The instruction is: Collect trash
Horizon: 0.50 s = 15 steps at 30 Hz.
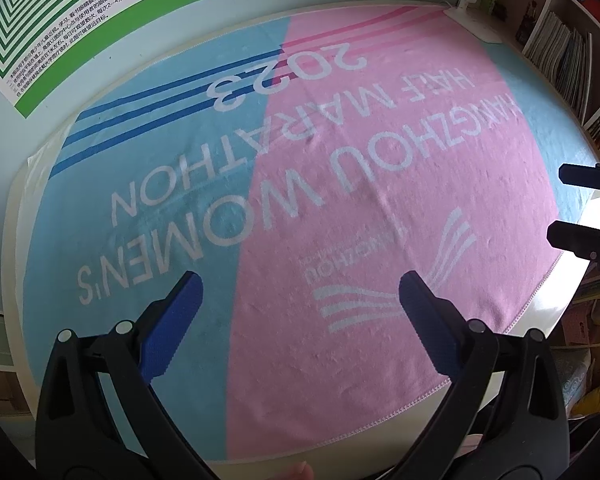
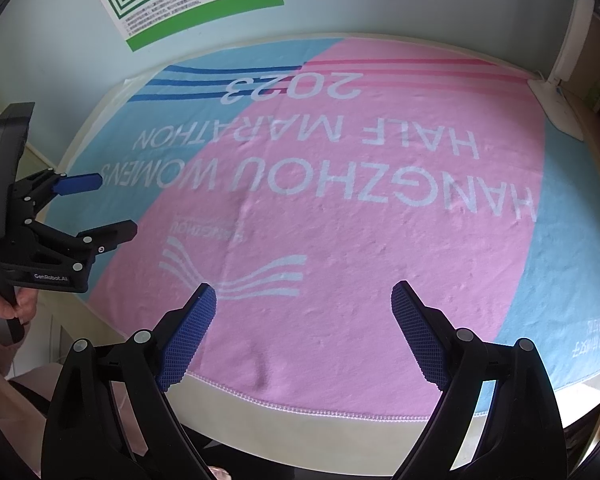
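Note:
A pink and light blue towel [image 1: 300, 184] printed "HANGZHOU WOMEN'S HALF MARATHON 2023" covers the table; it also fills the right wrist view [image 2: 360, 208]. No trash shows on it in either view. My left gripper [image 1: 300, 288] is open and empty above the towel's near part; it also shows at the left of the right wrist view [image 2: 118, 206]. My right gripper [image 2: 304, 300] is open and empty above the towel's front edge; its fingertips [image 1: 568, 232] show at the right edge of the left wrist view.
A white and green poster [image 1: 80, 20] hangs on the wall behind the table. A white lamp base [image 2: 556, 108] stands at the back right corner. Shelves with books [image 1: 560, 52] stand to the right. The cream table edge [image 2: 320, 428] shows in front.

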Tool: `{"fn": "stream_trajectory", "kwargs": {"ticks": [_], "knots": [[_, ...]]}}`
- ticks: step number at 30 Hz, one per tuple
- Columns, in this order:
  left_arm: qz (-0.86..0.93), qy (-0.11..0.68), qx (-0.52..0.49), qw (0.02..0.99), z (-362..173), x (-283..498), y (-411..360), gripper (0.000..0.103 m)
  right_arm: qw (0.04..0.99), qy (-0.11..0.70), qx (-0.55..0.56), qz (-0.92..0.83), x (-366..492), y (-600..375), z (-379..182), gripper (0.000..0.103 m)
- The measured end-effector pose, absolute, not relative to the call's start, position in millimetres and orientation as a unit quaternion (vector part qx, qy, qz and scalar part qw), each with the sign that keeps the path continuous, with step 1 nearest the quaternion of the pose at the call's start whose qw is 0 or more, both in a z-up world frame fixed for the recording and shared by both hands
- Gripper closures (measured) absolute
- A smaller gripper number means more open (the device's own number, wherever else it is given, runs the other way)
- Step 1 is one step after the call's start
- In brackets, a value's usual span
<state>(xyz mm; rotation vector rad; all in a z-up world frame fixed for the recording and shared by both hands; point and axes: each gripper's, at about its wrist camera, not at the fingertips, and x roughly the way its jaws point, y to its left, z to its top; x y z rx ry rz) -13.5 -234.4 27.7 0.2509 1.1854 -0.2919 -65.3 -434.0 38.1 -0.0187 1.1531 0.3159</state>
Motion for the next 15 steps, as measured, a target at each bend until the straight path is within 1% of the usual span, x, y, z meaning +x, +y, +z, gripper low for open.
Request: {"fn": "stream_trajectory", "kwargs": {"ticks": [15], "knots": [[-0.137, 0.555, 0.116, 0.813, 27.0, -15.0, -233.7, 0.007, 0.825, 0.545, -0.009, 0.147, -67.4, -431.8, 36.9, 0.014]]}}
